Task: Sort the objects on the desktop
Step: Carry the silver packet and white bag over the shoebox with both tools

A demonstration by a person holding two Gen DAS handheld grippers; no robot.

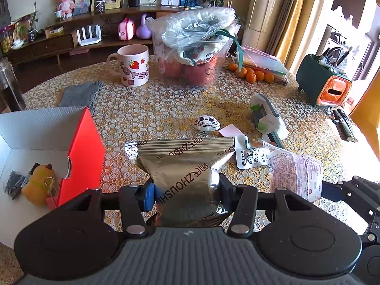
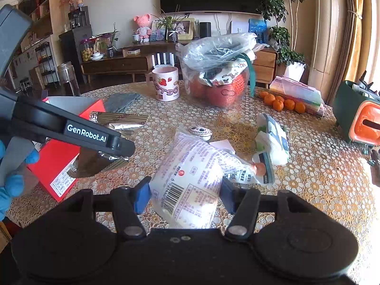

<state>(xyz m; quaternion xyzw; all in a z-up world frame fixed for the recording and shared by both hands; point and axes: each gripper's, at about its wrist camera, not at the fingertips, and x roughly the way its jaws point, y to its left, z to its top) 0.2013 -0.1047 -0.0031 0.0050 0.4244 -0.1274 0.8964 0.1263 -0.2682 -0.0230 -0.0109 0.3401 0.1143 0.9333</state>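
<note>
My left gripper [image 1: 185,192] is shut on a gold foil pouch [image 1: 187,166], held just above the table, right of the red box [image 1: 83,147]. The pouch also shows in the right wrist view [image 2: 114,123] under the left gripper [image 2: 118,146]. My right gripper [image 2: 185,194] is shut on a white printed snack bag [image 2: 190,178], which also shows in the left wrist view [image 1: 294,173]. A small painted stone [image 1: 206,123] lies ahead. The box holds a yellow toy [image 1: 38,182] and a binder clip.
On the table stand a strawberry mug [image 1: 133,65], a clear tub of apples [image 1: 192,54], tangerines [image 1: 251,73], a grey cloth [image 1: 80,93], a tissue pack [image 1: 268,116], small wrappers [image 1: 249,154], a green-orange organiser [image 1: 325,80] and pens [image 1: 344,125].
</note>
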